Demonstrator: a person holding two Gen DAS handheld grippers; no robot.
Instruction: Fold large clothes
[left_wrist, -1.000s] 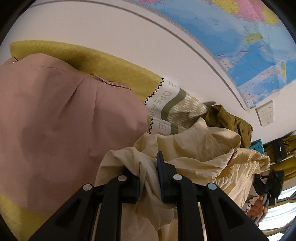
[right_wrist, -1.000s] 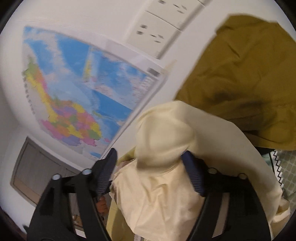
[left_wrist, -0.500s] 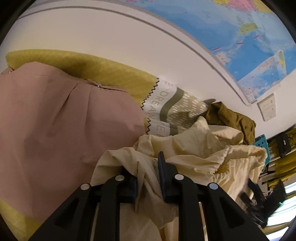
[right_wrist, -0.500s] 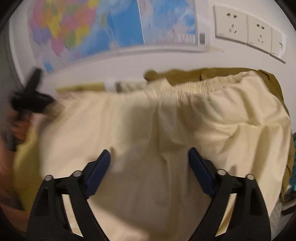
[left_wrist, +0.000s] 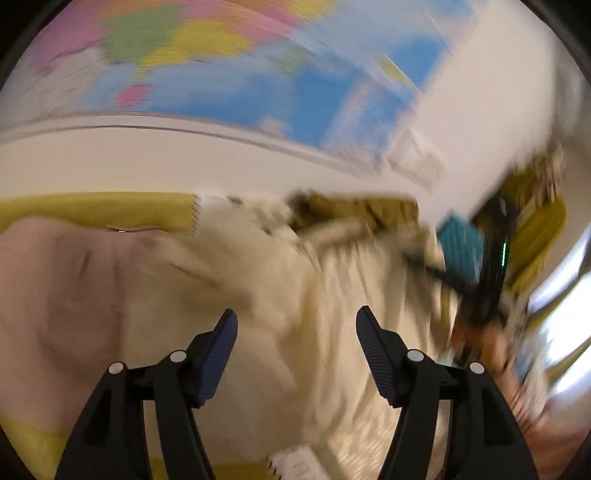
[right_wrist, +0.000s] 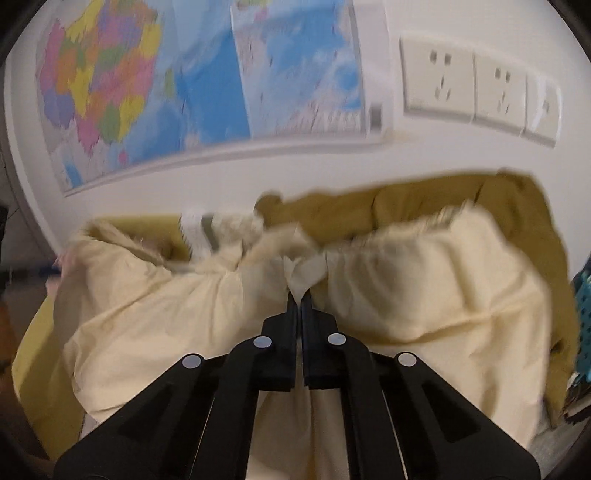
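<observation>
A large cream garment (right_wrist: 424, 280) with a gathered elastic waistband lies crumpled in front of me. My right gripper (right_wrist: 300, 299) is shut on a fold of it near the waistband. In the blurred left wrist view the same cream garment (left_wrist: 303, 295) lies ahead of my left gripper (left_wrist: 295, 325), which is open and empty above it. The other gripper and the hand holding it (left_wrist: 484, 295) show at the right of that view.
A pink garment (left_wrist: 62, 302) lies at the left on a mustard-yellow cover (left_wrist: 96, 210). An olive-brown garment (right_wrist: 424, 199) lies behind the cream one. A map (right_wrist: 207, 74) and wall sockets (right_wrist: 472, 88) are on the wall. A teal crate (left_wrist: 460, 240) stands at the right.
My left gripper has let go of the cream fabric and opened. My right gripper, open half a second ago, has shut on a fold at the waistband. Both views have swung.
</observation>
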